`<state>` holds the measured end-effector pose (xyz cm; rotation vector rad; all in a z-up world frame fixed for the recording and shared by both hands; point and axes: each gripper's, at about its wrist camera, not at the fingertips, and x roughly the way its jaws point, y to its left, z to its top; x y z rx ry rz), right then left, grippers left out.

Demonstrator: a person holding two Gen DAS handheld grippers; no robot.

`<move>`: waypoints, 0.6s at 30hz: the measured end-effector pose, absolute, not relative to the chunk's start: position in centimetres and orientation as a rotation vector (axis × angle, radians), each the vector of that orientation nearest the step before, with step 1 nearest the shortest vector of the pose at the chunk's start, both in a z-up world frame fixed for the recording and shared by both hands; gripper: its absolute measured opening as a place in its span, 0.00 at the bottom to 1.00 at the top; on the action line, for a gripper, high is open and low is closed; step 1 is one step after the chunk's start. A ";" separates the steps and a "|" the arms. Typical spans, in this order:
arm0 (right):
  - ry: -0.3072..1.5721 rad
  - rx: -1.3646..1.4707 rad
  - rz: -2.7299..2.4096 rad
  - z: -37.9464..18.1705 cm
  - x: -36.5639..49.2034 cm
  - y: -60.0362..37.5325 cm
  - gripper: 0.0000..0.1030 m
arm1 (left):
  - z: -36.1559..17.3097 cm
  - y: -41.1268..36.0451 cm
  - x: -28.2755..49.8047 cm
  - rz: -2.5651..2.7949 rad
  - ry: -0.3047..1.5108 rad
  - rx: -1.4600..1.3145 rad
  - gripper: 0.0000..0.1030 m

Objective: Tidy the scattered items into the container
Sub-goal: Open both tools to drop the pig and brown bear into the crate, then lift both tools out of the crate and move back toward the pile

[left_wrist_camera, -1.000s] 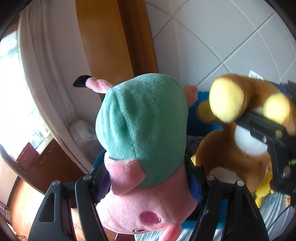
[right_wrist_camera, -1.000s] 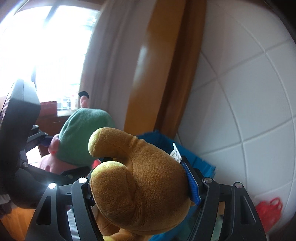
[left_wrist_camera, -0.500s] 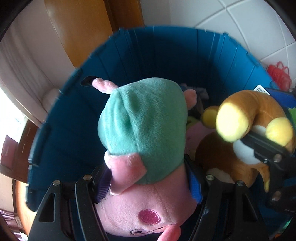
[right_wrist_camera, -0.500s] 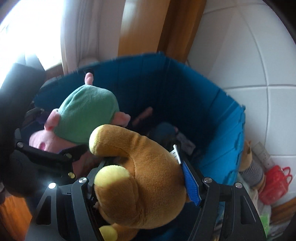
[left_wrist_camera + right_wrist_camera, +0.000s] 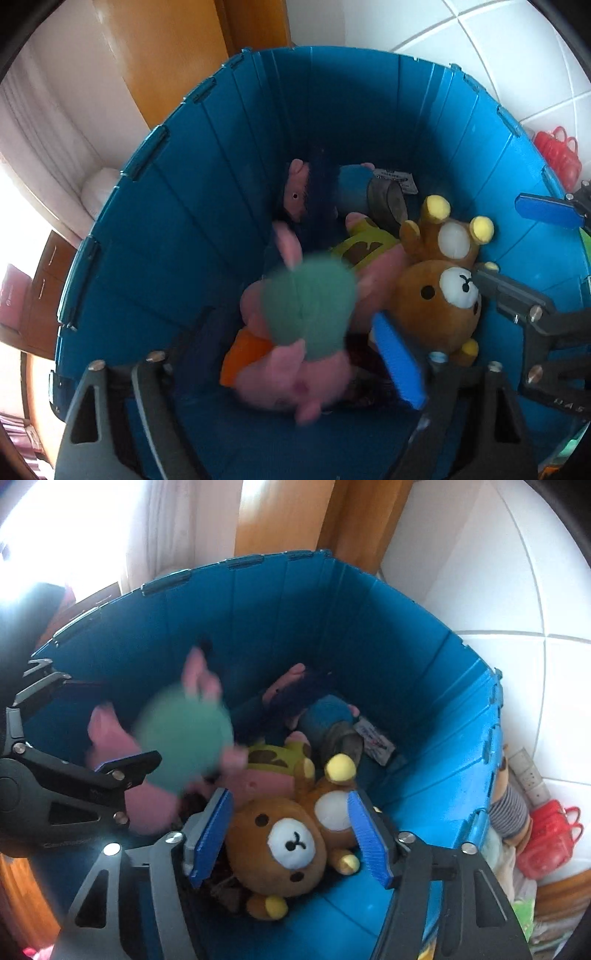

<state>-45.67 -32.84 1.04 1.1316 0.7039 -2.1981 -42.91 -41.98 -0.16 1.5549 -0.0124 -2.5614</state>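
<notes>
My left gripper jaws opening, empty; pink pig plush, clamped a second ago, blurs falling into the blue bin. Right gripper wide, brown bear released, lying inside. Two more tidied.

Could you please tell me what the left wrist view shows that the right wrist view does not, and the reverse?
Only the left wrist view shows the orange piece under the pink pig toy. Only the right wrist view shows a striped doll outside the bin, beside the red bag. Both show the blue bin, the brown bear lying inside it, and the blurred pig dropping from the opening left gripper.
</notes>
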 end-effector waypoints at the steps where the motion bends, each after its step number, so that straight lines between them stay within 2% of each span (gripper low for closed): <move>1: 0.706 1.127 -2.199 1.2 -45.4 -32.9 0.74 | 0.1 -42.4 -43.3 -2.564 -0.007 1.546 0.89; 4: 0.721 1.108 -2.212 1.4 -45.1 -32.8 0.77 | 0.9 -43.0 -42.8 -2.576 0.014 1.512 0.89; 7: 0.722 1.073 -2.249 2.0 -44.2 -32.2 0.86 | 1.4 -43.2 -41.5 -2.597 0.026 1.460 0.89; 9: 0.717 1.044 -2.277 2.7 -43.7 -31.6 0.87 | 2.1 -43.5 -41.2 -2.617 0.033 1.431 0.89; 12: 0.703 0.991 -2.331 3.7 -42.0 -30.1 0.98 | 3.3 -42.8 -39.6 -2.661 0.039 1.384 0.89; 18: 0.572 0.902 -2.447 5.7 -37.6 -24.3 0.99 | 5.6 -39.5 -35.0 -2.774 0.023 1.257 0.89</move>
